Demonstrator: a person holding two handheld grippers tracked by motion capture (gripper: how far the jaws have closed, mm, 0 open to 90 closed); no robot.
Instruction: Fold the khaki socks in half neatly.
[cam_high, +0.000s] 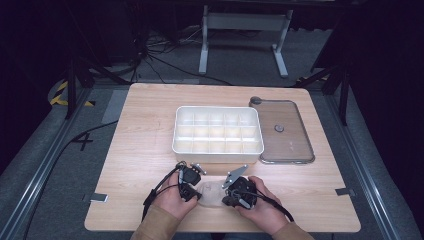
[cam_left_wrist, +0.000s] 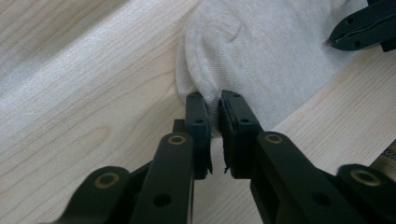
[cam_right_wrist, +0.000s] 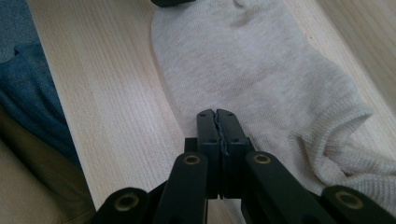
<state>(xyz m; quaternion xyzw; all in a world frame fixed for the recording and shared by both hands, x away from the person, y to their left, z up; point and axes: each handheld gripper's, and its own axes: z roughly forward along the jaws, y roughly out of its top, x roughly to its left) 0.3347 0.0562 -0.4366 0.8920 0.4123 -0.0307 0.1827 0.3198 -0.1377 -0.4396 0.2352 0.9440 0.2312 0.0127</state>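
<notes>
Both hands low at the near table edge, forearms in from below. Left gripper (cam_high: 192, 186) jaws nearly together, narrow gap at the tips. Right gripper (cam_high: 235, 192) jaws fully closed, pads touching. Grippers angled toward each other.

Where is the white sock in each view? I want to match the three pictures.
High view: the sock lies low in the middle, near the table's front edge, between both hands.
Left gripper view: it fills the upper middle and right.
Right gripper view: it runs from top centre to lower right.
Shared landmark: the pale wooden table.
</notes>
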